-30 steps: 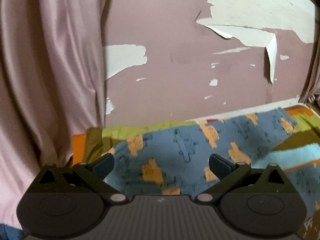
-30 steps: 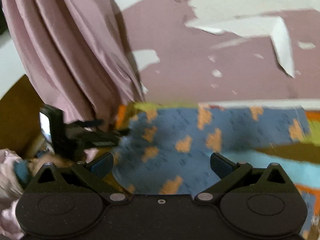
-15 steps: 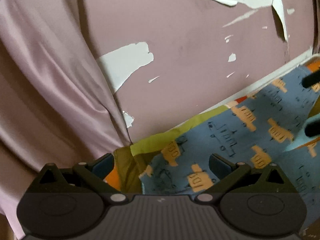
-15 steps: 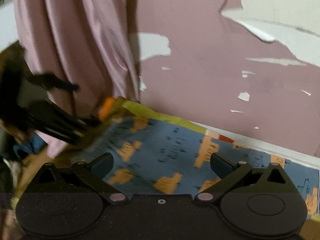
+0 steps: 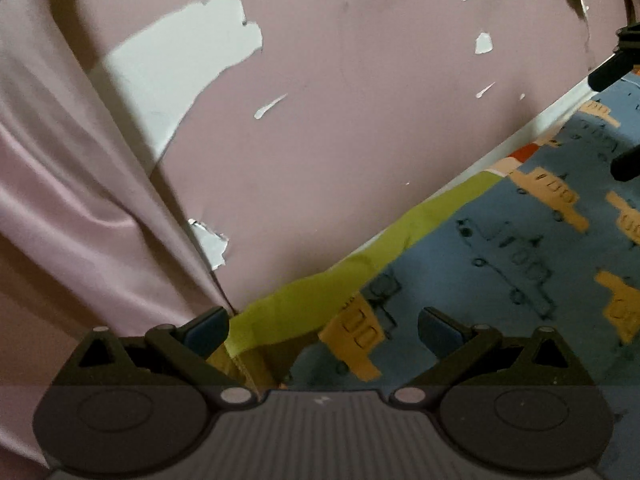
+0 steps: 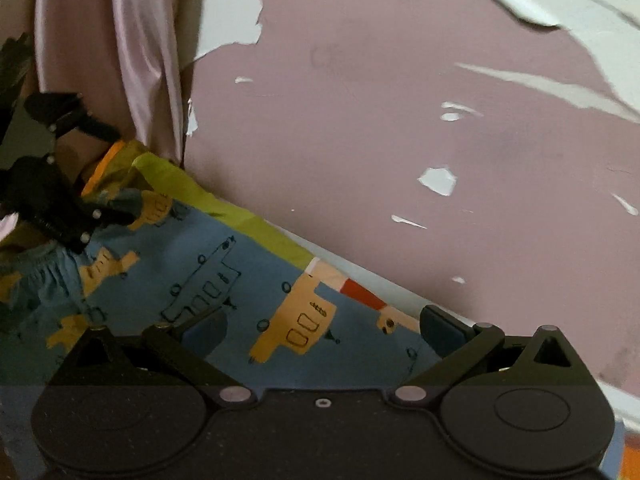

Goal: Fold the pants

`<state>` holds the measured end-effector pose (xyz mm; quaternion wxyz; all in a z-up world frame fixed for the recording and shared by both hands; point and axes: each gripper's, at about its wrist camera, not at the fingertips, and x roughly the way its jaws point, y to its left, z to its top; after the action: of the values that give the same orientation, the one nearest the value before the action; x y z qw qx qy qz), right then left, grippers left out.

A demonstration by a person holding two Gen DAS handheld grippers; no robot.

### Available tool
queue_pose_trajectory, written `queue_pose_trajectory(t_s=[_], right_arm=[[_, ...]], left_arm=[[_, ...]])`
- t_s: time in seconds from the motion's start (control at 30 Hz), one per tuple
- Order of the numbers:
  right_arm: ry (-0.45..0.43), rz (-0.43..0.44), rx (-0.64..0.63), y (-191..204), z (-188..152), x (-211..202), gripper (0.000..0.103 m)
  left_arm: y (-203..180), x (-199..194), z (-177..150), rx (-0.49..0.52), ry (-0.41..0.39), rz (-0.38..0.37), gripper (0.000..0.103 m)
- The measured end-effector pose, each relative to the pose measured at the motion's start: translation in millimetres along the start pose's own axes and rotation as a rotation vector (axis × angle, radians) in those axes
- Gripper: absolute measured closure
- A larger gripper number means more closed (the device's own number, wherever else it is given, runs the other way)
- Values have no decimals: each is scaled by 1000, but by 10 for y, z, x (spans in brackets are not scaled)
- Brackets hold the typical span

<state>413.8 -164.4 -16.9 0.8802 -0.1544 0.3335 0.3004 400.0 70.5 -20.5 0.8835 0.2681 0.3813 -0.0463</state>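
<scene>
Blue pants printed with orange vehicles lie flat on a striped bed sheet against the wall. My left gripper is open, low over the pants' left end where the cloth meets the green stripe. In the left wrist view my right gripper enters from the right edge. My right gripper is also open, just above the pants near their far edge, with nothing between its fingers. The left gripper shows at the left of the right wrist view, over the gathered waistband.
A pink wall with peeling paint rises right behind the bed. A pink curtain hangs at the left, down to the sheet's corner. The sheet's green stripe and a white edge run along the wall.
Both grippers have dropped and moved closer to the pants and the wall, each tilting. The left one swung to the pants' left end. Both stayed open.
</scene>
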Motion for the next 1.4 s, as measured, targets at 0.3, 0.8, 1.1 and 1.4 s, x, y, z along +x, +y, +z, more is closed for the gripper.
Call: queue_pose_trajectory(t_s=[0.3,0.8,1.1,1.4], right_arm=[[31,8,-51,-12,-55,481,31],[80,56,-48,-84,-38,702,55],[71,48,-65,18,-19,687,93],[60,57,-51,86,66,793,46]], left_arm=[[154,339,34,-6,11,-85,19],[147,512,96,-3,155,-170,89],[104,401,182,-34,157,-114,102],[89,339,143,-40,121,-86,102]])
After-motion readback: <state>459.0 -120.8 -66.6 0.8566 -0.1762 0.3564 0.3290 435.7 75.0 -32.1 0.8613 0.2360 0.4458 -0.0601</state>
